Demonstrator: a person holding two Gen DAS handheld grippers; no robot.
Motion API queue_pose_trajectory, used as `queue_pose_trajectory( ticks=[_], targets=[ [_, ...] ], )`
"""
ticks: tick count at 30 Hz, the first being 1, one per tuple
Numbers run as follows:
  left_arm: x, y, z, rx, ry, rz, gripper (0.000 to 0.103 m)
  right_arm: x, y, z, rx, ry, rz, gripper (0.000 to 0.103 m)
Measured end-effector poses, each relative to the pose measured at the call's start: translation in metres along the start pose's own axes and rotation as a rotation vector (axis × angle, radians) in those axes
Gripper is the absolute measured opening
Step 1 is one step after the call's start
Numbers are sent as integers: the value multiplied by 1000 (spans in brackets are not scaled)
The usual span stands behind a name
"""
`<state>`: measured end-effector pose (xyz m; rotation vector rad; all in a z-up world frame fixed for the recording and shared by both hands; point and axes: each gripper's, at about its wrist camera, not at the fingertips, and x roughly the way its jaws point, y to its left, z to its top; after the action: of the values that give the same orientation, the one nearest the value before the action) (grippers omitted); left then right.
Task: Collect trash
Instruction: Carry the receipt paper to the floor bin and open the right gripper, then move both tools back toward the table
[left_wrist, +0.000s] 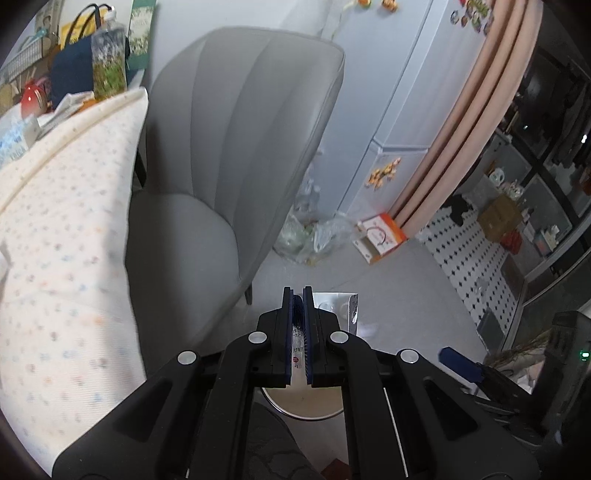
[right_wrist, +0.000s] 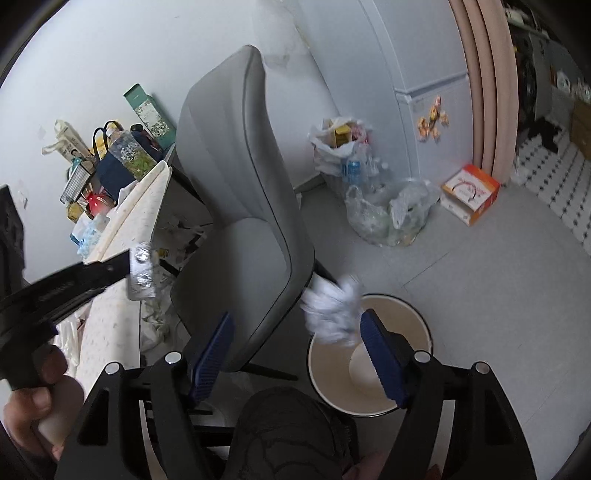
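While the left gripper (left_wrist: 298, 295) pinches a blister pack (left_wrist: 338, 306), crumpled tissue (right_wrist: 332, 310) hangs between the spread right gripper (right_wrist: 295, 325).

The right gripper (right_wrist: 295, 354) hangs with its blue pads spread wide above the round cream waste bin (right_wrist: 413, 314) on the grey floor. A crumpled white tissue (right_wrist: 332, 310) is blurred in the air over the bin's near-left rim, touching neither pad. Left of the bin stands a grey upholstered chair (right_wrist: 240, 192). Further left, the left gripper (right_wrist: 125, 266) pinches a silver blister pack (right_wrist: 142, 273). Behind the bin, clear bags of bottles (right_wrist: 388, 210) sit beside an orange-and-white box (right_wrist: 471, 194).
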<state>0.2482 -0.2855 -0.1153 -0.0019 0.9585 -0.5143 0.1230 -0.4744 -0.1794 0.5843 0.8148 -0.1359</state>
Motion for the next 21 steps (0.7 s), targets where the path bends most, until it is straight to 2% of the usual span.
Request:
queue_pose_trajectory(
  ticks=[7,9,11,19,20,21],
  targets=[
    [45,-17,-14,-6,99,-20,6,-32,-35,5,47,-63,-42,76],
    [56,-25,-19,1,131,-29,6,-46,-41,7,44,-97,-88,89],
    [66,-33,-23,11,162,-36,6,-59,-47,10,51,-139,-109,94],
    [85,-51,-32,8,229,-57,7,-69,-79,7,132,-154,-114,95],
    [87,-52,-33,-3,238,-72,14,-69,-81,7,136,-151,-115,95],
    [87,-54,-34,-5,238,-75,29,-69,-82,6,137,-149,-120,95]
  ],
)
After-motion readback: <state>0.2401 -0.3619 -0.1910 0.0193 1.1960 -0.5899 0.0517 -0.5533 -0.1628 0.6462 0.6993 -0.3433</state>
